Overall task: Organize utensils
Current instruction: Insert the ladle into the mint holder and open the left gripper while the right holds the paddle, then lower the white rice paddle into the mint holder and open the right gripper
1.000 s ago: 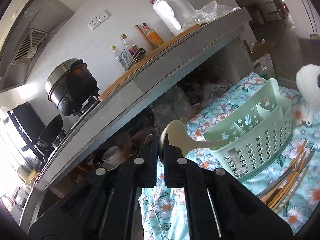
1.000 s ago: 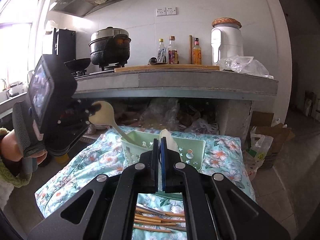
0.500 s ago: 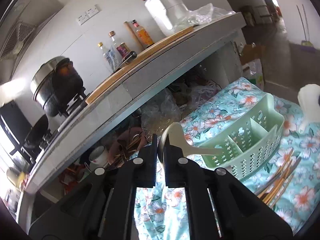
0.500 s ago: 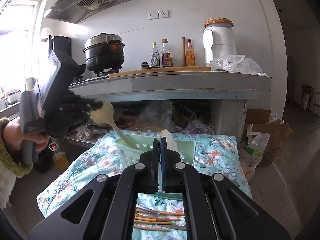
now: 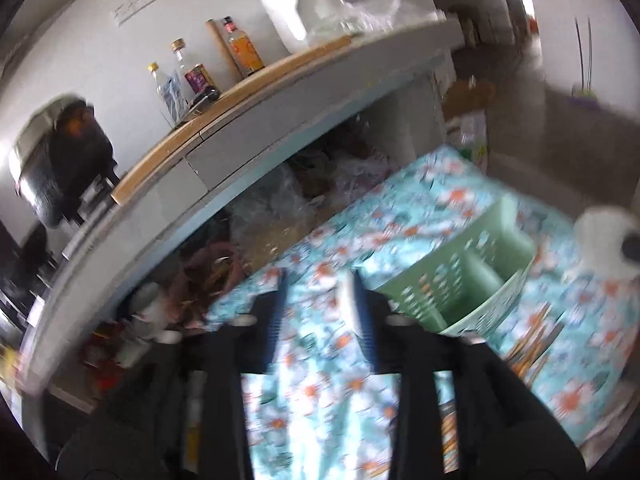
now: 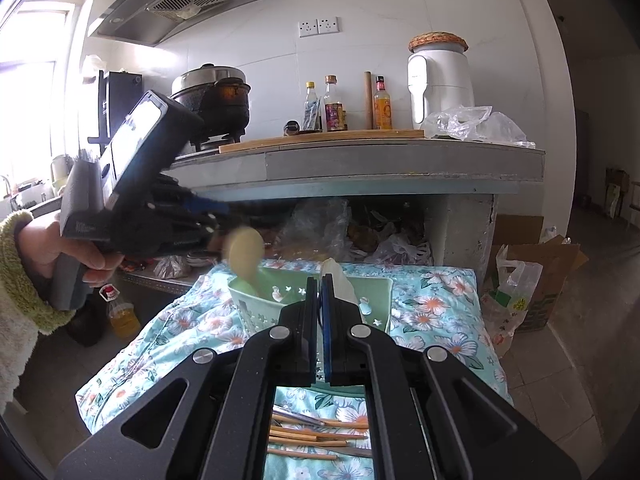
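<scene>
1. Left gripper (image 5: 320,304) has just been opening; its jaws stand apart with only floral cloth (image 5: 320,392) between them, while the right gripper (image 6: 319,300) is clamped shut on nothing visible.
2. One cream spoon (image 6: 245,249) stands blurred in one green utensil basket (image 6: 256,304), just off the left fingers; about five chopsticks (image 6: 312,436) lie on the cloth.
3. One hand (image 6: 60,248) in a fuzzy sleeve (image 6: 24,280) tilts the left gripper downward.
4. Behind runs a grey counter (image 6: 360,160) bearing one pot (image 6: 216,92) and three bottles (image 6: 334,104).

left wrist: tilted down over cloth (image 5: 320,392) | right wrist: level, facing counter (image 6: 360,160) | shared: basket (image 5: 460,276)
</scene>
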A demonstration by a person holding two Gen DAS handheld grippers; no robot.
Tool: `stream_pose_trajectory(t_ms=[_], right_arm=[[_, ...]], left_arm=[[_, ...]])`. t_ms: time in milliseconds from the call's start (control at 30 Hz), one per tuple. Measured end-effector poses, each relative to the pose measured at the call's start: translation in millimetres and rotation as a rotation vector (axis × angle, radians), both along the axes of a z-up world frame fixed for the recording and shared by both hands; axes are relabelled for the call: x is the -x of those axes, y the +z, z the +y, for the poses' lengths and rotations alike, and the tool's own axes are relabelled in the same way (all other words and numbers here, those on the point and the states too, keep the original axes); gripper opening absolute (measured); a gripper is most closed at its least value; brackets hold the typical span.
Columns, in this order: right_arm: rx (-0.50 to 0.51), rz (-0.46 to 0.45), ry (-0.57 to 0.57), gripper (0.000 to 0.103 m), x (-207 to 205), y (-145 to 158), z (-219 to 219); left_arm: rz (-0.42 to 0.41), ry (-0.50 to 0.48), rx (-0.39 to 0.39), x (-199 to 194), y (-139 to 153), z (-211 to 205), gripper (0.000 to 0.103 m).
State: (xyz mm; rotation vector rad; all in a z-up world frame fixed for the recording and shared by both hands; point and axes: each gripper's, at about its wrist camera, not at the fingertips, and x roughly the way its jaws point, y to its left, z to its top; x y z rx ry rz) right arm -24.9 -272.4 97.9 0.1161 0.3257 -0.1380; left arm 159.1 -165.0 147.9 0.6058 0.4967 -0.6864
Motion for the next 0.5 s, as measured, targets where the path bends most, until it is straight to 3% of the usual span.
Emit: stream_pose_trajectory(t_ms=[67,300,367,500], right_arm=[[-0.014,-0.002,0.004,0.002,0,1,-4],[-0.102,-0.047,0.055,0.002,-4,19,-23],[-0.12,-0.072,0.072,0.002,-4,29,-29],[-0.144,-0.121,0.093,0.002,-8,46,-41]], left_arm=[[0.036,0.001,0.127,-6,7,14,0.068],[0.139,0.097,0.419,-17,11,67,0.073],[0.163,0.132,0.486,-15,6,85,0.075],[0.217,0.181,0.55,-8,-16,112,0.076]])
